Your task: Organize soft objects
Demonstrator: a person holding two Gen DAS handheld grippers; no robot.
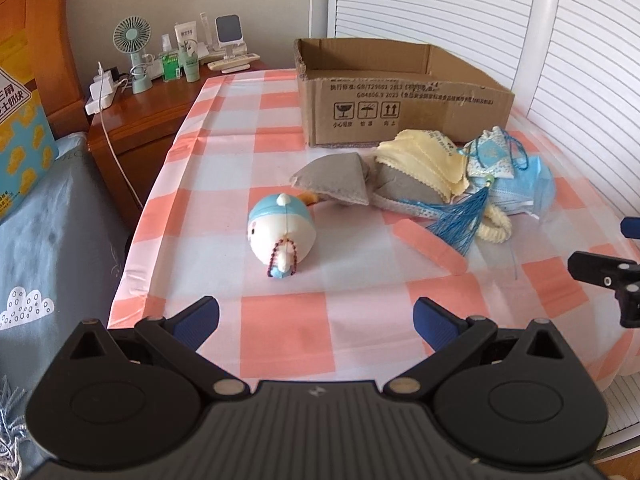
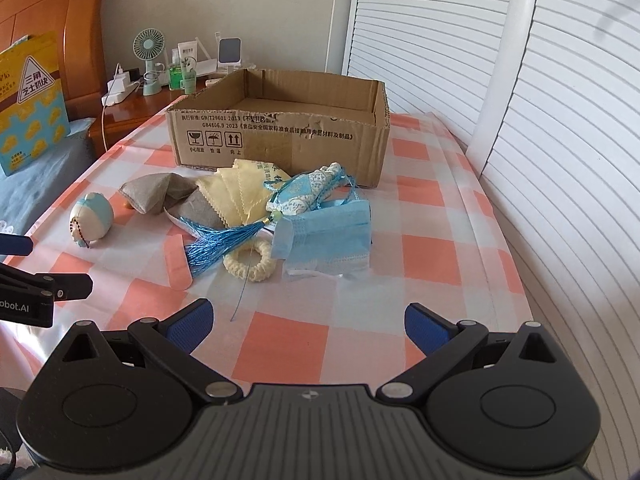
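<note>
While the left gripper hung low over the near edge of the tabletop, its blue pads stood wide apart with nothing between them. Straight ahead of it in the left wrist view lay the round plush toy, blue-capped, alone on the checked cloth and nearer the left edge. Beyond it, toward the middle, sat the heap: a grey pouch, yellow cloths draped over a second grey piece, a patterned sachet with its blue tassel, and a blue face mask out toward the right edge. A cream knitted ring touched the tassel. The cardboard box stood open at the far edge, just behind the heap. The right gripper poked in from the right margin.

Over in the right wrist view, the right gripper also hovered at the near edge, fingers spread and empty. The face mask and knitted ring lay closest to it, the tassel fanned out beside them, the sachet and yellow cloths behind. The plush toy sat apart near the left edge, and the box showed a bare floor inside. The left gripper edged in from the left.
</note>
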